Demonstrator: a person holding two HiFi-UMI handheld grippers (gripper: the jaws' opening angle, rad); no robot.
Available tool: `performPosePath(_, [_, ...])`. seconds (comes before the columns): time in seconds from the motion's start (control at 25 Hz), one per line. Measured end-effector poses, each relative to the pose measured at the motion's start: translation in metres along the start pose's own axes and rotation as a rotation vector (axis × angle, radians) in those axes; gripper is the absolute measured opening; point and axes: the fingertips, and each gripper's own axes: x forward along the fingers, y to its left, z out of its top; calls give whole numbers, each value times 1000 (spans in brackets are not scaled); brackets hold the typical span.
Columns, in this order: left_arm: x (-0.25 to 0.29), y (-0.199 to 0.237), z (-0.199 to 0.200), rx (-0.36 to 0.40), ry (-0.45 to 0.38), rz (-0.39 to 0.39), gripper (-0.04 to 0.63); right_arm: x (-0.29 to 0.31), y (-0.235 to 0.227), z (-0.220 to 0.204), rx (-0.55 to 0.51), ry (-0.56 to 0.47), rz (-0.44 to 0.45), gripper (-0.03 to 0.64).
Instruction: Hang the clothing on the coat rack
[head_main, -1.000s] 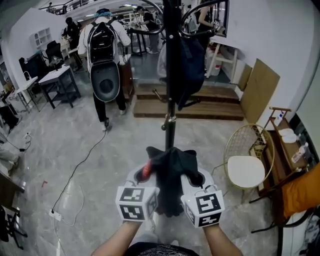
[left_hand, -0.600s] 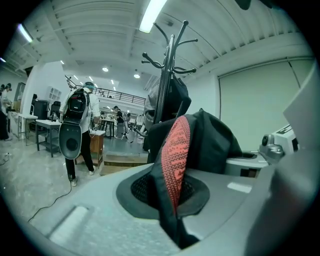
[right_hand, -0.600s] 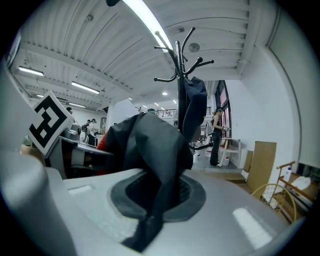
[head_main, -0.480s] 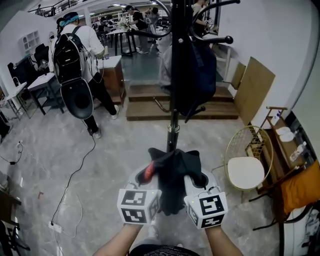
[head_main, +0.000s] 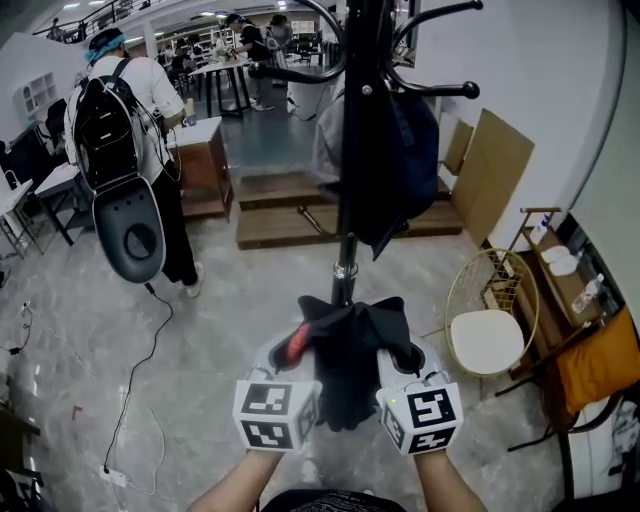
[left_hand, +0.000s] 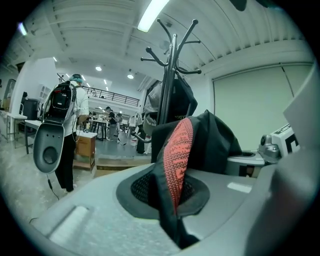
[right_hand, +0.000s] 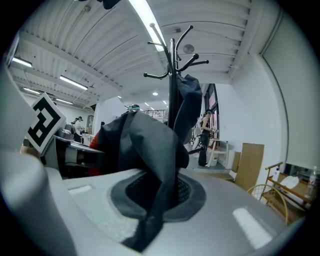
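A black garment (head_main: 348, 350) with a red knit trim (head_main: 293, 343) is bunched between my two grippers, low in the head view. My left gripper (head_main: 292, 352) is shut on its red-trimmed edge (left_hand: 176, 160). My right gripper (head_main: 398, 352) is shut on the black cloth (right_hand: 152, 165), which hangs down from between its jaws. Right behind the garment stands the black coat rack (head_main: 352, 150), its pole rising to curved hooks (head_main: 440, 88). A dark coat (head_main: 400, 150) hangs on the rack. Both gripper views show the rack (left_hand: 170, 75) (right_hand: 172, 75) close ahead.
A person with a black backpack (head_main: 110, 130) and a round grey case (head_main: 132, 230) stands at the left. A gold wire chair (head_main: 490, 320) is at the right, next to a wooden shelf (head_main: 565, 300). Cables (head_main: 130, 380) lie on the floor. A wooden step (head_main: 290, 215) is behind the rack.
Both grippers with the garment have come nearer to the coat rack, which looms larger. The person with the backpack has shifted left in view.
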Motion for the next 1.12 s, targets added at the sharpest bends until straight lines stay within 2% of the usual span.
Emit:
performPosePath(0.36, [16,28,2,-4,8,-21,20,16,-20,-2,15,12,-99,26])
performPosePath(0.6, [47,31,13,-10,-3,-13,20,28,-60,0,13,7,-145,26])
performPosePath(0.84, [26,62,23,-20,-35,-18,20,22,-38,13,3,-15,-190,26])
performPosePath(1.12, [20,74,44,-28,-93,-23,20,12,-45,36,-5,-77,-233,26])
